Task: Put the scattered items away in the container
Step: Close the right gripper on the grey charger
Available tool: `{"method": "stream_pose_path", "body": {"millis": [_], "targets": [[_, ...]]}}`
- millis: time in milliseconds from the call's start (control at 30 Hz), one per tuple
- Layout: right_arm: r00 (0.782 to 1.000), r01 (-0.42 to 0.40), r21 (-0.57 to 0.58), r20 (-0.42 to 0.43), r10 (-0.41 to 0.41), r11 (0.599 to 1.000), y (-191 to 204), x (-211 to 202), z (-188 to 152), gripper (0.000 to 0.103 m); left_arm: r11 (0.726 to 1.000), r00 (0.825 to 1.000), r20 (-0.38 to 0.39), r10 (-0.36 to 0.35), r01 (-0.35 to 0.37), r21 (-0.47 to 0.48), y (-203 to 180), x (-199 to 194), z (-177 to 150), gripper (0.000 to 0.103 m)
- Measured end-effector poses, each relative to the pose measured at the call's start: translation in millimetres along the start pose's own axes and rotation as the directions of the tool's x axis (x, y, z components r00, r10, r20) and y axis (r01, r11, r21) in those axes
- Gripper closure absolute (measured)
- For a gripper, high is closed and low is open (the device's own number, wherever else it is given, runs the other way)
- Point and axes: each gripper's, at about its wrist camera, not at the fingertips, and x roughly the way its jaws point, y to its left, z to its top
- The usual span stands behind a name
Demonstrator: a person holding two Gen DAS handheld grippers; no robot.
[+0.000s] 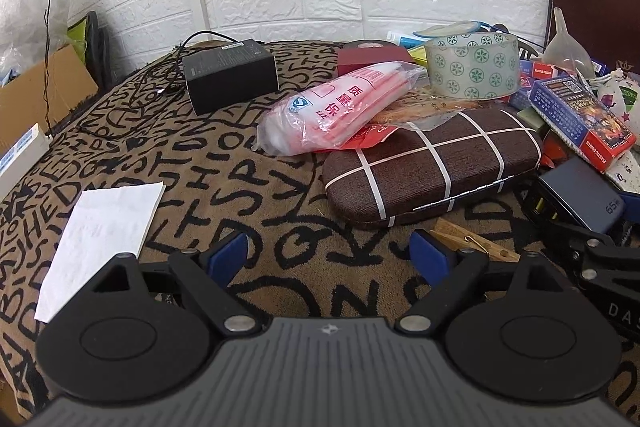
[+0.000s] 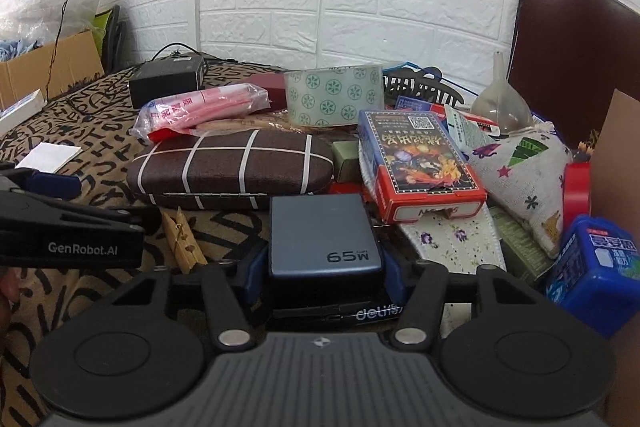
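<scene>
My left claw [image 1: 328, 251] hung wide and empty over the patterned cloth [image 1: 224, 163], while my right claw [image 2: 324, 267] had its pads against the sides of the one blue charger [image 2: 324, 231] at the near edge of the pile, so I judged the step a pick-up, the next move a firm squeeze and lift. Left to right I counted one paper [image 1: 100, 231], one adapter [image 1: 230, 73], one pink bag [image 1: 336, 107], one case [image 1: 432, 167], one clothespin [image 1: 472, 241], one tape roll [image 1: 472, 67]; which thing was the container I could not tell.
</scene>
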Motion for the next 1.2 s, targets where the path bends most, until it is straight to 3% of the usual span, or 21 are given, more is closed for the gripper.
{"method": "stream_pose_path", "body": {"millis": [367, 600, 733, 967, 1067, 1200], "targets": [[1.0, 0.011, -0.013, -0.003, -0.011, 1.0, 4.2, -23.5, -13.7, 0.047, 1.0, 1.0, -0.016, 0.01, -0.01, 0.002, -6.2, -6.8, -0.2, 0.012], [1.0, -0.003, -0.042, 0.0, 0.003, 0.999, 16.0, -40.6, -26.5, 0.047, 0.996, 0.996, -0.008, -0.084, 0.085, 0.032, -21.5, -20.5, -5.9, 0.012], [1.0, -0.005, -0.055, 0.003, 0.005, 0.998, 22.8, -45.0, -30.3, 0.047, 0.997, 0.996, -0.022, -0.081, 0.081, 0.008, -22.9, -22.0, -4.2, 0.002], [0.999, -0.047, -0.088, 0.007, 0.048, 0.995, 38.7, -49.9, -33.9, 0.05, 0.999, 0.999, -0.039, -0.029, 0.03, 0.026, -27.5, -22.6, -4.8, 0.001], [0.999, -0.051, -0.105, 0.004, 0.052, 0.993, 44.8, -51.6, -34.6, 0.05, 0.999, 0.999, -0.036, 0.006, -0.004, 0.041, -25.9, -22.6, -9.3, 0.007], [0.999, -0.054, -0.09, 0.002, 0.055, 0.994, 43.4, -51.4, -33.9, 0.05, 0.999, 0.999, -0.051, 0.001, 0.001, 0.043, -19.8, -16.4, -10.5, 0.019]]}}
